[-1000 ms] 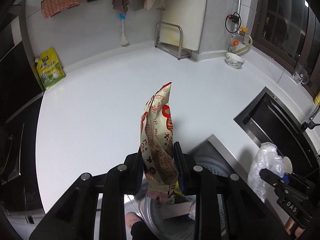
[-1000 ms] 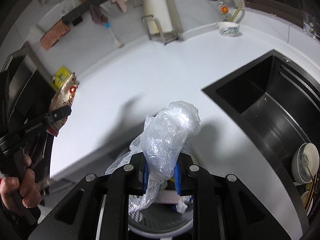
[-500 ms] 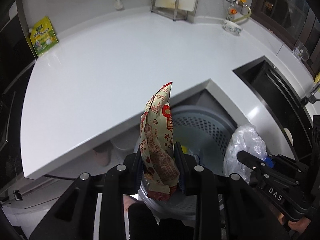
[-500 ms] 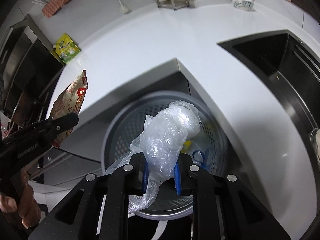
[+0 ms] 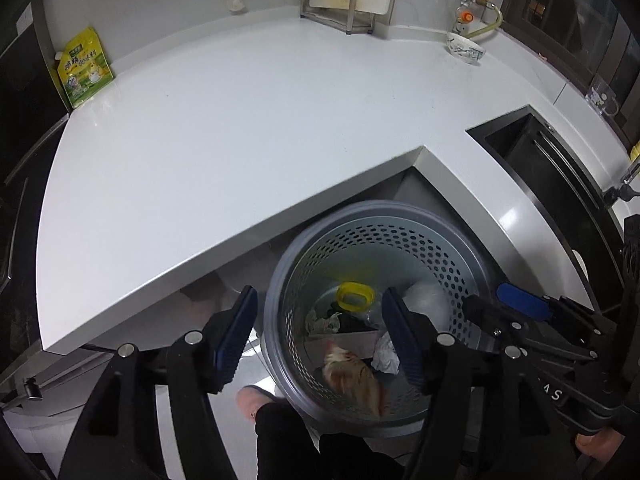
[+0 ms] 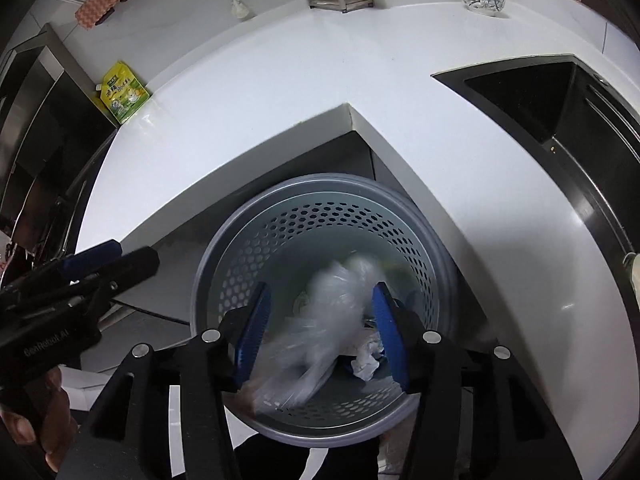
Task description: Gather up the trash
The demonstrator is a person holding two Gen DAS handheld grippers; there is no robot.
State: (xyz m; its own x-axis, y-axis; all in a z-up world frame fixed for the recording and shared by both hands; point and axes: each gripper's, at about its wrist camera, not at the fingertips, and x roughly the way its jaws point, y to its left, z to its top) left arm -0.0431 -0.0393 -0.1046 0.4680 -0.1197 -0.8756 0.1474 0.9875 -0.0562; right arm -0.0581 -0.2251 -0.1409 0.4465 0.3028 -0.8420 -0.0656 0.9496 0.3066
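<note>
the perforated bin (image 5: pixel 404 240) looks like matt grey plastic with a smooth rim. the countertop (image 5: pixel 240 128) is smooth, glossy white. the falling bag (image 6: pixel 332 300) is thin, crinkled clear plastic film. the sink (image 6: pixel 560 112) is matt black. the rack (image 5: pixel 340 4) is shiny metal.

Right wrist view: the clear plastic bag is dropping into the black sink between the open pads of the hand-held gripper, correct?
Not the sink. In the right wrist view the blurred clear plastic bag falls between the opening pads of the right hand-held gripper into the perforated grey trash bin. The black sink lies apart, to the right.
</note>
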